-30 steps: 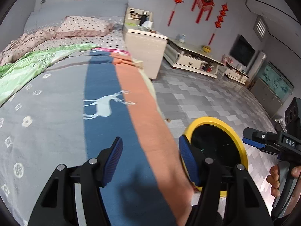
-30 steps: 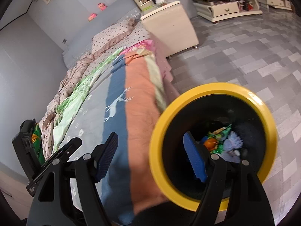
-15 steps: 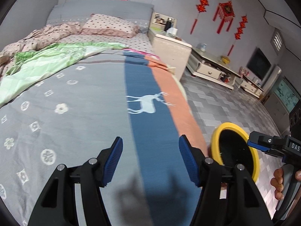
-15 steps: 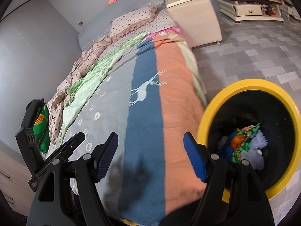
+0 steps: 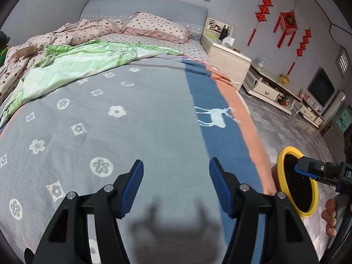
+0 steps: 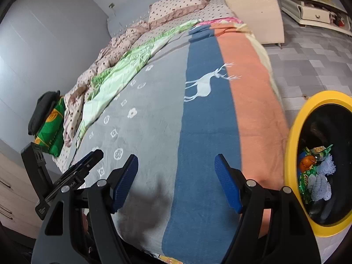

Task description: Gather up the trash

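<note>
Both the left hand-held gripper (image 5: 176, 189) and the right hand-held gripper (image 6: 176, 180) hang wide and empty over the bed (image 5: 136, 118); beside the bed stands the yellow bin (image 6: 292, 136) (wrappers, perhaps tissue, inside).

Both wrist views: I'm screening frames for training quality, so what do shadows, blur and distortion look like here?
Left wrist view: the left gripper casts a dark shadow on the blanket; walls bow from fisheye; corners are black.
Right wrist view: a similar shadow lies under the right gripper; the yellow-rimmed bin is stretched oval at the edge; the orange stripe looks slightly smeared.
</note>
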The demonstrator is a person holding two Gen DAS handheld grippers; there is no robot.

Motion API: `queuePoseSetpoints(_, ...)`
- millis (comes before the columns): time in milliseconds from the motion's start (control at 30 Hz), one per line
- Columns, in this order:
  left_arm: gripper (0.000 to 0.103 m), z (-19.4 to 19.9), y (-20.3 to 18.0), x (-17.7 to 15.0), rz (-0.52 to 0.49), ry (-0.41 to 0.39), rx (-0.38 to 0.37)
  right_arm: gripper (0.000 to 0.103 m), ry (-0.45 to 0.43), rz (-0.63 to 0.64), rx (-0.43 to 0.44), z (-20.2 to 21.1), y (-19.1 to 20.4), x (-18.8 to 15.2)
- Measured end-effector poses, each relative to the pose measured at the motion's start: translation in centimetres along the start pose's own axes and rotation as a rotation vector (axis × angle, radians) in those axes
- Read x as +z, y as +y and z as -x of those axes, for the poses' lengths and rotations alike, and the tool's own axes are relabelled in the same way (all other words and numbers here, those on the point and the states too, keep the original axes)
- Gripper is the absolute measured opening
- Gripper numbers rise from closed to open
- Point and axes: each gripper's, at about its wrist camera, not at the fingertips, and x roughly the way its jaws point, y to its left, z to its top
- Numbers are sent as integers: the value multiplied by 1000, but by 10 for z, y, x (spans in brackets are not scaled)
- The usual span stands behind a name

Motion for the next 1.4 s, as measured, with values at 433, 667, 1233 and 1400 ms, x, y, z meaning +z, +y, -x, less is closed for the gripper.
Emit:
queuePoseSetpoints(433,59,3,34,-12,33,-12,41,69,39,18,-10,-39,25,-18)
queuePoseSetpoints(667,71,9,37,-14,34,-62,58,71,-29,20,-77,-36,24,-20)
queuePoseSetpoints(1233,95,49,21,-10,-62,-272,94,95,-232,25,-180,-2,26,-26)
queuePoseSetpoints(1400,95,59,17,-11,-80,-317,65,95,-298,43,-229,8,26,-31)
